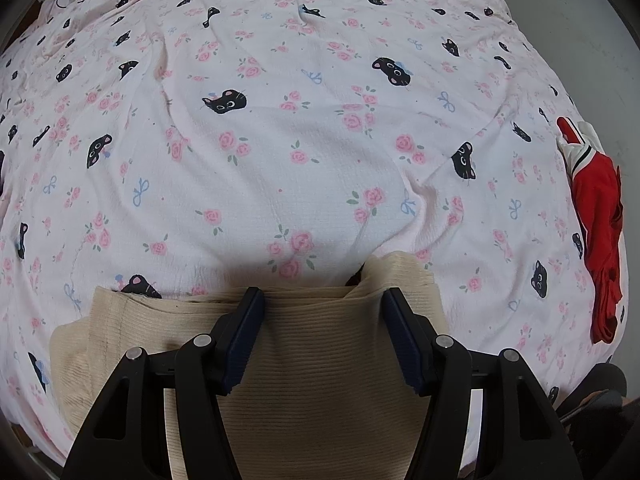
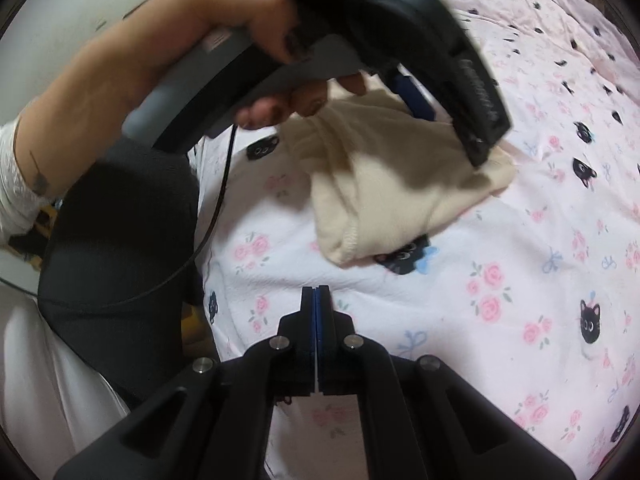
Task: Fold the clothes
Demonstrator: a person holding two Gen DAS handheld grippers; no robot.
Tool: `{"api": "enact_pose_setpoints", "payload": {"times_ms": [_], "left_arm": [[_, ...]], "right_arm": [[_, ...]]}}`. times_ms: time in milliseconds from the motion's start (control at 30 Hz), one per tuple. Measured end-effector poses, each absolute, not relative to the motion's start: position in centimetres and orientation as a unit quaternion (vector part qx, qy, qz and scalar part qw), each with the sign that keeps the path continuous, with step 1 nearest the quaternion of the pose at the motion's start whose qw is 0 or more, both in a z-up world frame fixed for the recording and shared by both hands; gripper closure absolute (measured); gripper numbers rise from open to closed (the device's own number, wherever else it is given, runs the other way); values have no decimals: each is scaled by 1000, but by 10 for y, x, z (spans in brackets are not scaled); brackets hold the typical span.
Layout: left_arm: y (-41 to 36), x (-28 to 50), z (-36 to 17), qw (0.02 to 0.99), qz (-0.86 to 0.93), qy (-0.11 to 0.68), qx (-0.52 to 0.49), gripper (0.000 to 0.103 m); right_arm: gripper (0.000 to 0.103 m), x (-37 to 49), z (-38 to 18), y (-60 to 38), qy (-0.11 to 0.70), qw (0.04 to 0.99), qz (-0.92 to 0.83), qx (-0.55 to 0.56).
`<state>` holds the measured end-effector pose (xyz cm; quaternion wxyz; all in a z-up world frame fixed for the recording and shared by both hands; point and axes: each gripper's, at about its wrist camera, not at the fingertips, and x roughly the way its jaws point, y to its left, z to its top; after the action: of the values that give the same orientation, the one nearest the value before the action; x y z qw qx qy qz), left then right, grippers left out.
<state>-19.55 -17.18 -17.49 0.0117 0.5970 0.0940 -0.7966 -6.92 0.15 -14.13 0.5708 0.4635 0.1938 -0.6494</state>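
Observation:
A cream ribbed garment [image 1: 312, 360] lies folded on the bed near its front edge. My left gripper [image 1: 324, 300] is open just above it, one finger on each side of the cloth's middle, holding nothing. In the right wrist view the same cream garment [image 2: 384, 192] lies as a folded bundle, with the left gripper [image 2: 452, 100] and the hand holding it over it. My right gripper [image 2: 316, 292] is shut and empty, above the sheet and short of the garment.
The bed is covered by a pink sheet [image 1: 280, 140] printed with roses and black cats. A red and white garment [image 1: 596, 220] lies crumpled at the bed's right edge. A black cable [image 2: 216, 208] hangs from the left gripper. Grey floor [image 1: 580, 20] lies beyond the bed.

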Motion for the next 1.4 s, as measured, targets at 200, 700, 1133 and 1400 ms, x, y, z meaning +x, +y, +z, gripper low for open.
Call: {"api": "enact_pose_setpoints", "payload": {"times_ms": [200,700,1133,1400], "left_arm": [[-171,-175,-154,-3,-822,110,559,47],[-221,-77,-165,70,-848,129,509,47],[-241,-44,-139,102,-891,124,425,47],[-241,-48,-156,83,-883,123,446,47]], "right_arm": [[56,-97,-131,23,116,554,-673,477],[51,-187,-166,36,-136,451,-683,559],[51,-189,-182,14,-190,414,-667,590],[55,-185,-185,2,-196,390,-664,607]]}}
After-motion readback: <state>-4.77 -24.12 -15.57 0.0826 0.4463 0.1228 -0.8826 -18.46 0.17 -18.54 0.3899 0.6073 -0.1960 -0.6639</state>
